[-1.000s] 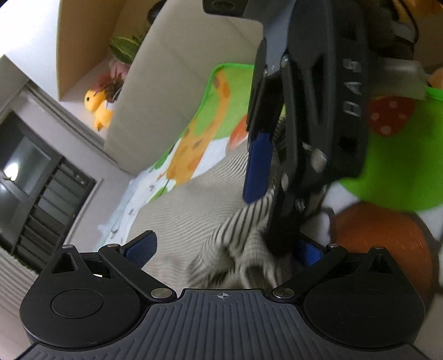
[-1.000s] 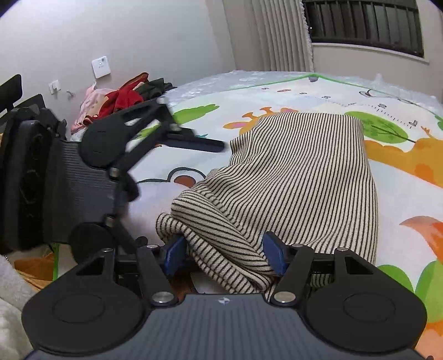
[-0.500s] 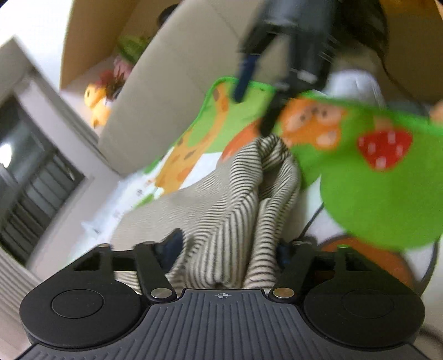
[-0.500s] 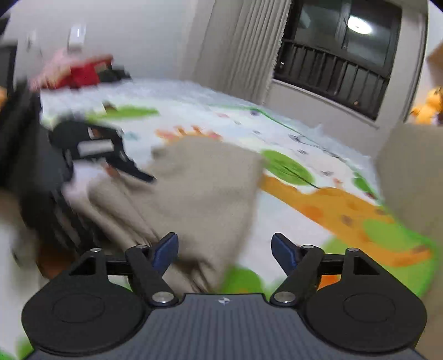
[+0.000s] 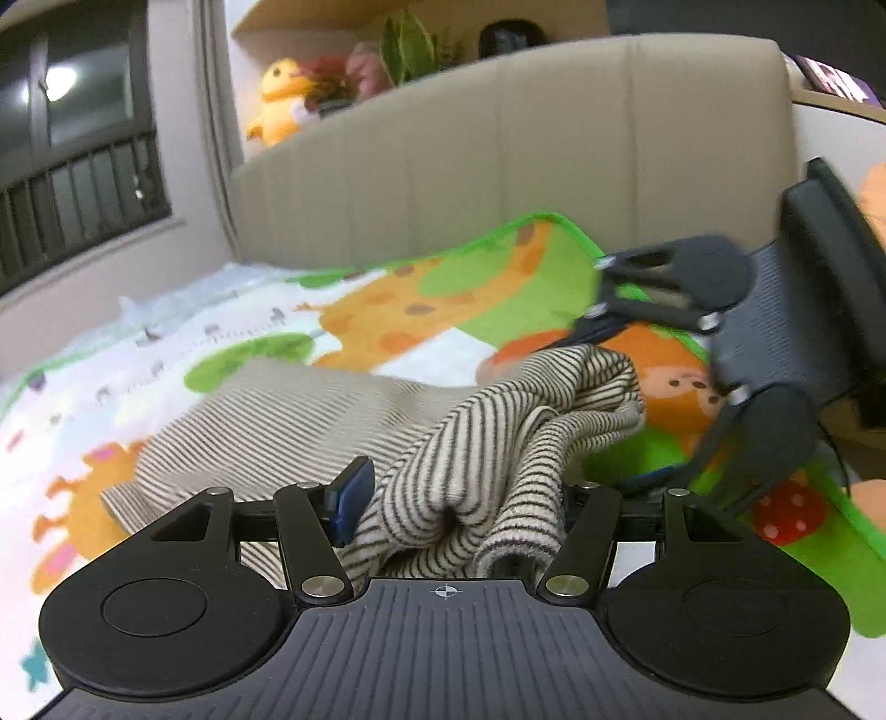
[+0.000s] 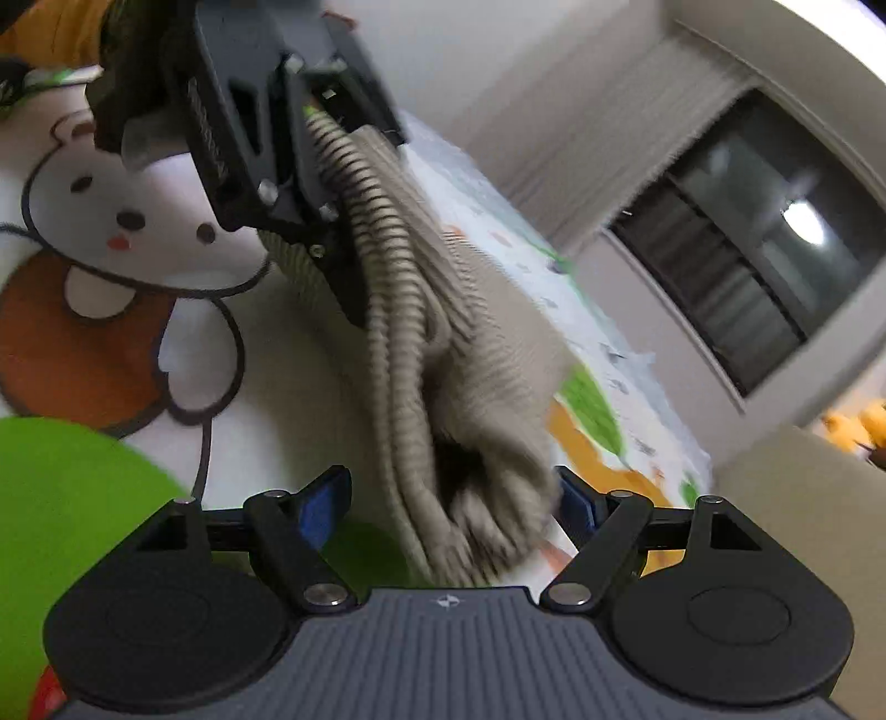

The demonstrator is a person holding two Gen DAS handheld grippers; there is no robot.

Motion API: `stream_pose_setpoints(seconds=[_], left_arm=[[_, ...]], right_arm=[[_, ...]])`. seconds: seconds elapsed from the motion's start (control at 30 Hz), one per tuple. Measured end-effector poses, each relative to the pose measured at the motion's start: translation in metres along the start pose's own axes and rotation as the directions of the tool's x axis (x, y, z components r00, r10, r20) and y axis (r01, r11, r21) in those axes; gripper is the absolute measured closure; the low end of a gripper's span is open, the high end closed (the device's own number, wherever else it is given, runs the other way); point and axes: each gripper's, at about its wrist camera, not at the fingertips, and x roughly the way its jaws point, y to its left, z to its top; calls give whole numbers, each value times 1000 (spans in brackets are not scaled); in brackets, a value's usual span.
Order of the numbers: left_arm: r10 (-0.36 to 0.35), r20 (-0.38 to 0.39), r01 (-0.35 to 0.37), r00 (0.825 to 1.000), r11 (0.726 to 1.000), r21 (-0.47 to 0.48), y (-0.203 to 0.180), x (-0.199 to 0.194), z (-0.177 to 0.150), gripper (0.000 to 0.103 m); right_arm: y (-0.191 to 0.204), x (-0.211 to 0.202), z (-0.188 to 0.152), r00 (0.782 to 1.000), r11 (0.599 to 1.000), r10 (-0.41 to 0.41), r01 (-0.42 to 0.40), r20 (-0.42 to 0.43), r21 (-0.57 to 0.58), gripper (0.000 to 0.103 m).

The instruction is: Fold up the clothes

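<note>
A beige garment with thin dark stripes [image 5: 310,421] lies on a cartoon play mat [image 5: 387,310], partly folded and bunched at the near end. My left gripper [image 5: 459,498] has the bunched fold between its blue pads, jaws wide, cloth filling the gap. The right gripper [image 5: 637,399] shows at the right of the left wrist view with its jaws astride the far end of the fold. In the right wrist view my right gripper [image 6: 454,498] has a thick roll of the garment [image 6: 443,354] between its open jaws, and the left gripper [image 6: 310,183] holds the other end.
A beige padded headboard [image 5: 498,144] stands behind the mat. A shelf above it holds a yellow plush toy [image 5: 277,94] and a plant [image 5: 410,50]. A dark barred window [image 5: 72,166] is at the left. The mat's green border [image 5: 830,531] runs at the right.
Both grippers swung round with the garment. The right gripper, open off the cloth half a second ago, now has the roll between its jaws. The left gripper kept the fold and levelled out.
</note>
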Motion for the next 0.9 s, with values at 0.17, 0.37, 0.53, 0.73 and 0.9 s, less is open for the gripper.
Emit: stream_pose_setpoints(seconds=[0.17,0.37,0.53,0.73,0.9], left_arm=[[-57,-88,58,995,998,12,-19,0,-16,40],[-261,-54,251,964,956,-151,-23,-35,-10,40],[-339,65,345,939,912,-221,-11,-49,4,40],[-272,150,306,951,896,-320,39,-30,10,40],[-136,163,196,977,869,-453,96,-21,-1,35]], right_arm=[[5,-9,6,996,996,87,-87,-15,-2,74],[7,-78,8,991,991,131,-131,11,3,78],[-24,-110,26,995,996,83,-85,48,40,78],[-56,-68,55,996,1000,18,-16,92,-21,78],[-87,0,79,994,998,52,-50,91,-24,74]])
